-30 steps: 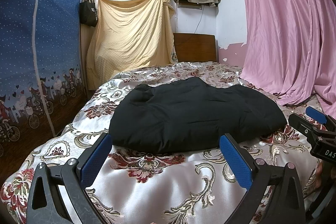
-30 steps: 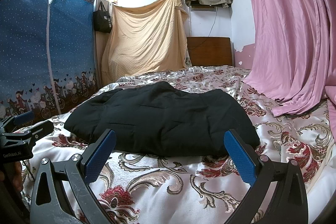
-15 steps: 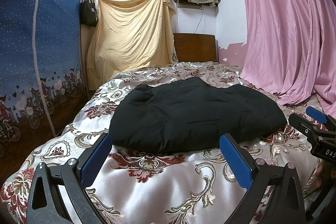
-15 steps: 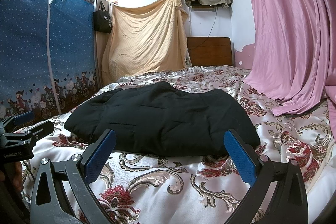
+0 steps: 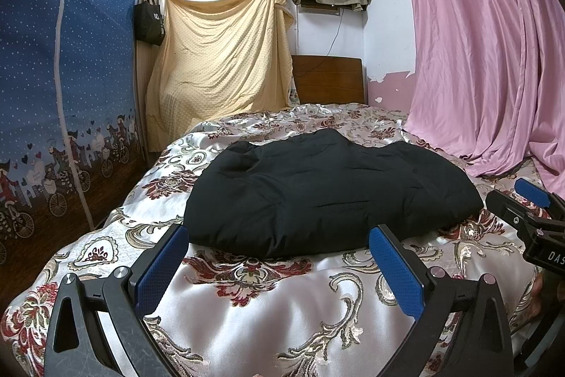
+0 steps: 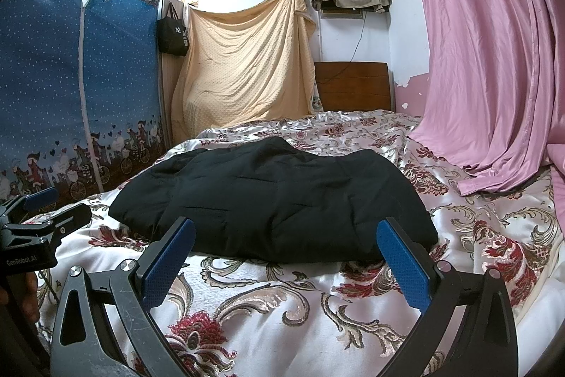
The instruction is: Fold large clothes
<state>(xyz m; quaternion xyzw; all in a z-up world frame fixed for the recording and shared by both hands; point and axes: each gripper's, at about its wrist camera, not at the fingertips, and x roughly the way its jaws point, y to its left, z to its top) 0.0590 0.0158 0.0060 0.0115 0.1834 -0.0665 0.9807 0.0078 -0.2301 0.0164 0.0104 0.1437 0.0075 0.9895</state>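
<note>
A black padded garment (image 5: 328,193) lies folded in a thick bundle across the middle of the bed; it also shows in the right wrist view (image 6: 282,200). My left gripper (image 5: 279,235) is open and empty, held just short of the garment's near edge. My right gripper (image 6: 286,228) is open and empty, also just short of the near edge. The right gripper shows at the right edge of the left wrist view (image 5: 529,211). The left gripper shows at the left edge of the right wrist view (image 6: 39,218).
The bed has a shiny floral bedspread (image 5: 268,306). A blue fabric wardrobe (image 5: 63,101) stands to the left. A pink curtain (image 5: 487,59) hangs on the right onto the bed. A yellow sheet (image 5: 222,59) and wooden headboard (image 5: 328,80) are at the far end.
</note>
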